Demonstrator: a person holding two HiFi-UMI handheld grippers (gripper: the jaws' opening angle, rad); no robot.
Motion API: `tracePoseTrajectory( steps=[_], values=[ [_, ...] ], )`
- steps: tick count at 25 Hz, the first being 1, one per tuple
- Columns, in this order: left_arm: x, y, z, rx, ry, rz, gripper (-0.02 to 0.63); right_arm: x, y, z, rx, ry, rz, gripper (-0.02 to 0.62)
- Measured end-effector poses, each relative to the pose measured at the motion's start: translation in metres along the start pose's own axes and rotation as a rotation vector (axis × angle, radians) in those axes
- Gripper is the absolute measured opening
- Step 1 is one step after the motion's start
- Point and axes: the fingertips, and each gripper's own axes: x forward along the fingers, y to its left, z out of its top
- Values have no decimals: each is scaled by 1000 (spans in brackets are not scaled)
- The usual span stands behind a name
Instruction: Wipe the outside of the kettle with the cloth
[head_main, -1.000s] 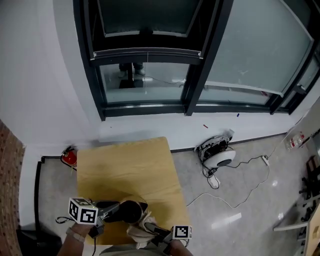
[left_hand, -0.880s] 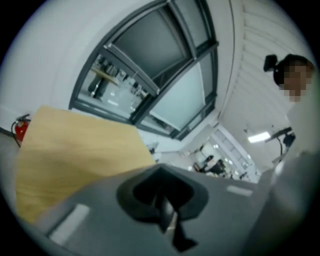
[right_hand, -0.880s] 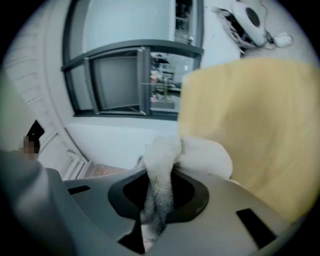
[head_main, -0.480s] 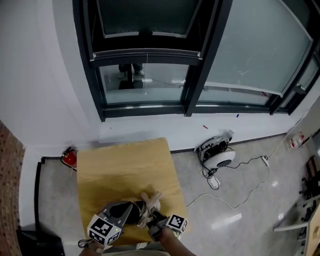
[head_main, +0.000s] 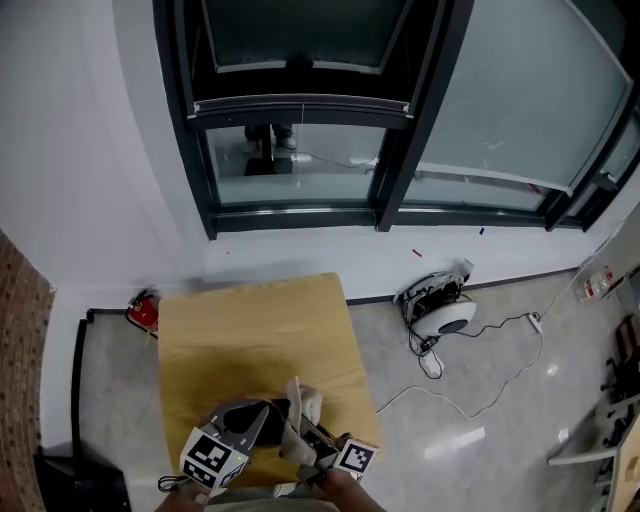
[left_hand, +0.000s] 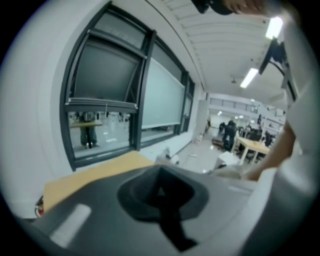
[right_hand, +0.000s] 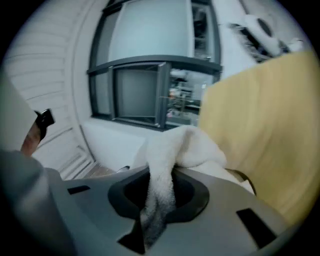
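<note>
White cloth (right_hand: 170, 150), pinched upright in the tight-closed jaws of the right gripper (right_hand: 156, 202), touches the right flank of the dark kettle (head_main: 262, 418), which sits between both tools with the left gripper (left_hand: 162, 202) apparently clamped on its near-left side, on a wooden table (head_main: 250, 330) below dark-framed office windows (head_main: 300, 150).

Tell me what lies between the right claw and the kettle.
The cloth, pinched in the right claw, sits between it and the kettle, per head view.
</note>
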Motion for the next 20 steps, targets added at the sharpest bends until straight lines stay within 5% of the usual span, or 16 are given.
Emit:
tracePoseTrajectory(
  steps=[1, 4, 5, 6, 9, 10, 11, 12, 14, 15, 18, 20],
  values=[
    [0, 1, 0, -1, 0, 4, -12, -1, -5, -3, 1, 11, -4, 69],
    [2, 0, -3, 18, 3, 12, -11, -22, -114, -17, 393, -63, -313, 69],
    [1, -1, -3, 25, 5, 13, -12, -24, -123, -17, 446, -89, -351, 69],
    [1, -2, -3, 28, 4, 17, -11, -20, -104, -13, 414, -90, -301, 69],
    [0, 0, 0, 5, -1, 21, -12, -7, 24, -11, 164, 12, 159, 69],
    [1, 1, 0, -1, 0, 23, -12, -9, 39, -15, 104, 32, 223, 69],
    [2, 2, 0, 3, 2, 28, -11, -13, 24, -17, 76, 33, 172, 69],
    [3, 3, 0, 7, 3, 30, -11, -20, -12, -19, 104, 25, 31, 69],
    [1, 3, -1, -43, -13, 10, -11, -39, -85, -29, 272, 27, -271, 69],
    [-2, 6, -2, -98, -26, -4, -11, -44, -94, -34, 317, 42, -318, 69],
    [-32, 39, -19, -292, -28, 46, -11, -47, -35, -37, 327, 69, -106, 69],
    [-54, 56, -51, -422, 16, 91, -11, -52, 0, -46, 442, 83, 13, 69]
  ],
)
